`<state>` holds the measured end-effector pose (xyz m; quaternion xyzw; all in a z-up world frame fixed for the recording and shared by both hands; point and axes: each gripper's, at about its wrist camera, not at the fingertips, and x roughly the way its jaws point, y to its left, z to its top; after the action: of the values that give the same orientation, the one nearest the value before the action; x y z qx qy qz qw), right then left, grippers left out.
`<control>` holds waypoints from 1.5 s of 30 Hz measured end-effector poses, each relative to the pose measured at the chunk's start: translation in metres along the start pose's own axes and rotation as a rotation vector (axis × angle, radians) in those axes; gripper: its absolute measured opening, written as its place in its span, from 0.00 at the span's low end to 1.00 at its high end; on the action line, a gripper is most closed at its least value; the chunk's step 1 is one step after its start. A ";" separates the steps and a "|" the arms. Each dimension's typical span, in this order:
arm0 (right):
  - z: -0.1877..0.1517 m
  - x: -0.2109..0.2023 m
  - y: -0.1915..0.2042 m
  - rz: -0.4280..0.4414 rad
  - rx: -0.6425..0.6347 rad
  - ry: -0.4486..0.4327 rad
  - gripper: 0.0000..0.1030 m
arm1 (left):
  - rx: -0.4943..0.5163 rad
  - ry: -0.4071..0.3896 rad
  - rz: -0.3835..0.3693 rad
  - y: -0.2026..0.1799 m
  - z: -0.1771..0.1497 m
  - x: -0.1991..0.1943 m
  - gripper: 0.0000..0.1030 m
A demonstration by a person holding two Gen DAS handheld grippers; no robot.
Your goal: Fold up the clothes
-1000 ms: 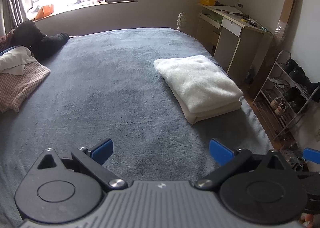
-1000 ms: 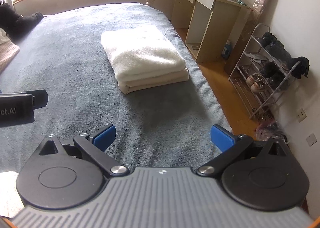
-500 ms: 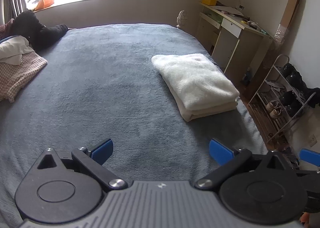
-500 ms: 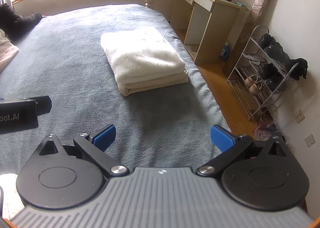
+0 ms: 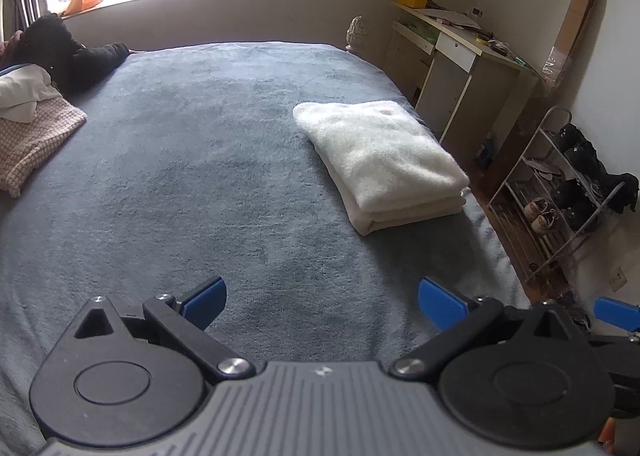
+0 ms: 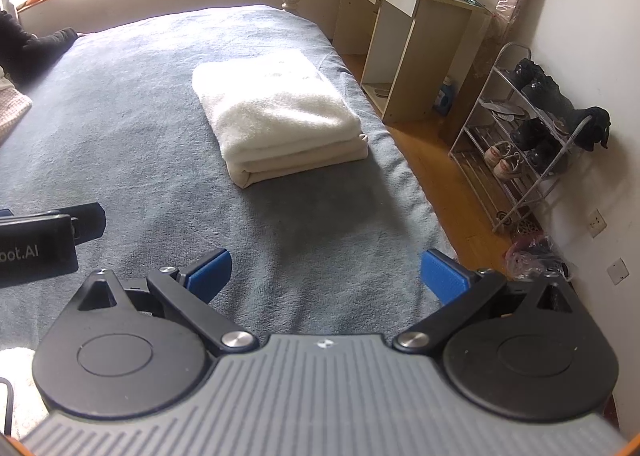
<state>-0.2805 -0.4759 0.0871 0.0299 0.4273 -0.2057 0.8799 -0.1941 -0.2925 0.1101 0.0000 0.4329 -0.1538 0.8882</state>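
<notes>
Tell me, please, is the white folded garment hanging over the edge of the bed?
No, the white folded garment lies flat, wholly on the grey bed, inside its right edge.

Left gripper (image 5: 322, 302) and right gripper (image 6: 325, 271) both spread wide, holding nothing.

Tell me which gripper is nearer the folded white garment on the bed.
Right. The right gripper points almost straight at the folded white garment, over the blanket just short of it. The left gripper sits farther off, with the garment ahead to its right.
</notes>
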 end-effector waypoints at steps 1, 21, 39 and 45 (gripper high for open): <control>0.000 0.000 0.000 -0.001 -0.001 0.001 0.99 | 0.000 0.001 -0.001 0.000 -0.001 0.000 1.00; -0.002 0.001 0.005 -0.004 -0.015 0.008 0.99 | -0.014 0.008 -0.003 0.003 -0.004 0.003 1.00; -0.002 0.002 0.007 -0.008 -0.015 0.015 0.99 | -0.023 0.005 0.000 0.007 -0.004 0.002 1.00; -0.003 0.004 0.007 -0.009 -0.020 0.014 0.99 | -0.025 0.004 0.001 0.006 -0.004 0.003 1.00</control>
<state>-0.2777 -0.4702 0.0817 0.0209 0.4356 -0.2050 0.8762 -0.1936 -0.2871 0.1044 -0.0105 0.4367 -0.1482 0.8873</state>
